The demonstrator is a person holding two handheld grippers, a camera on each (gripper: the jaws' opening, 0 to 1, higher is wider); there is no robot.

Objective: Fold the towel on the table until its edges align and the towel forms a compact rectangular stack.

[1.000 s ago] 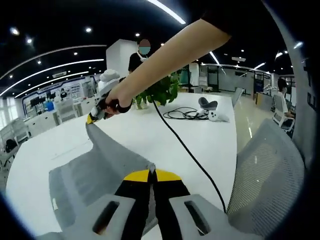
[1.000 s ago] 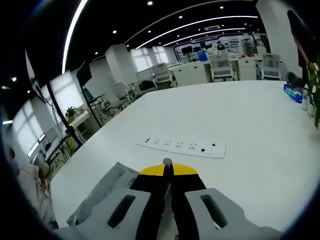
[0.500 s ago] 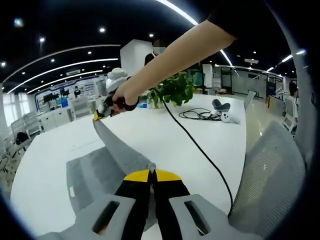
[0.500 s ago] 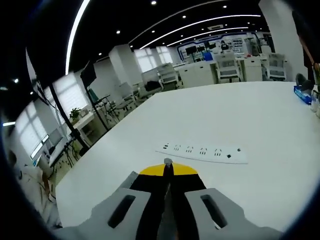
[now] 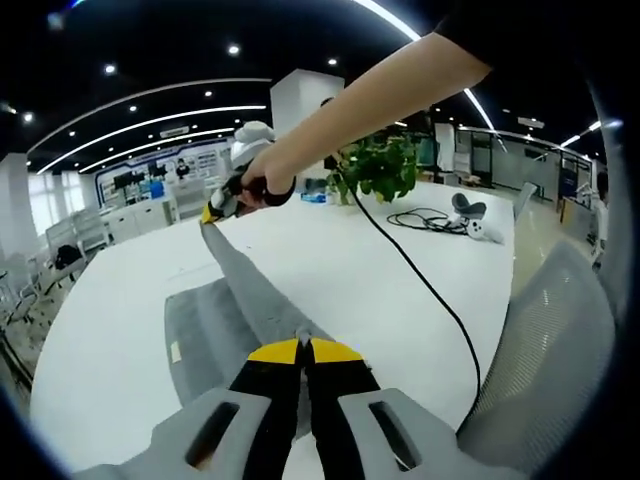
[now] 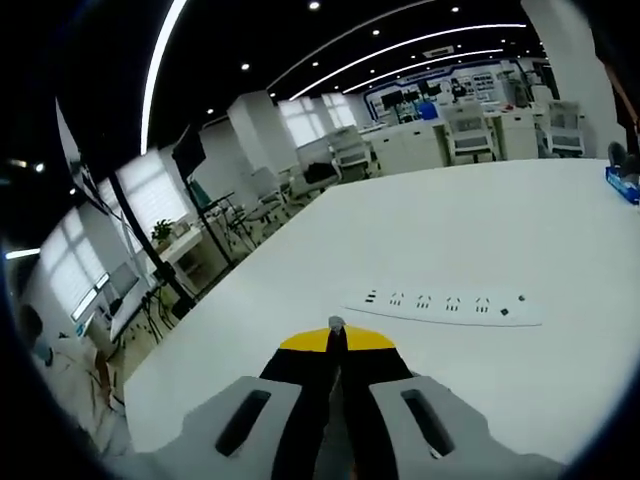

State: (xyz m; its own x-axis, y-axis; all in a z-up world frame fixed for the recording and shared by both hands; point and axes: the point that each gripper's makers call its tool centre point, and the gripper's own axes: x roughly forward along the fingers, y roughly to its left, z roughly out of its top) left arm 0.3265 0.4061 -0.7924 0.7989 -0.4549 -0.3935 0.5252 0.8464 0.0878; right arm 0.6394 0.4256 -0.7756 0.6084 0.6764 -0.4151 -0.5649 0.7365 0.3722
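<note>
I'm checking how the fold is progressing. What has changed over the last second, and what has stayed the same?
The right gripper has lifted its pinched corner higher and away, so the grey towel now hangs in a tighter, steeper ridge between the grippers, with less cloth showing under the right gripper in its own view. The left gripper stays shut on its towel corner. The power strip and white table appear unmoved.

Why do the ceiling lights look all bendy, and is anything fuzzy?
Left gripper view: the fisheye lens curves the ceiling light strips; the gray towel looks sharp. Right gripper view: the strips bow too, and the white table is evenly lit, without harsh glare.
</note>
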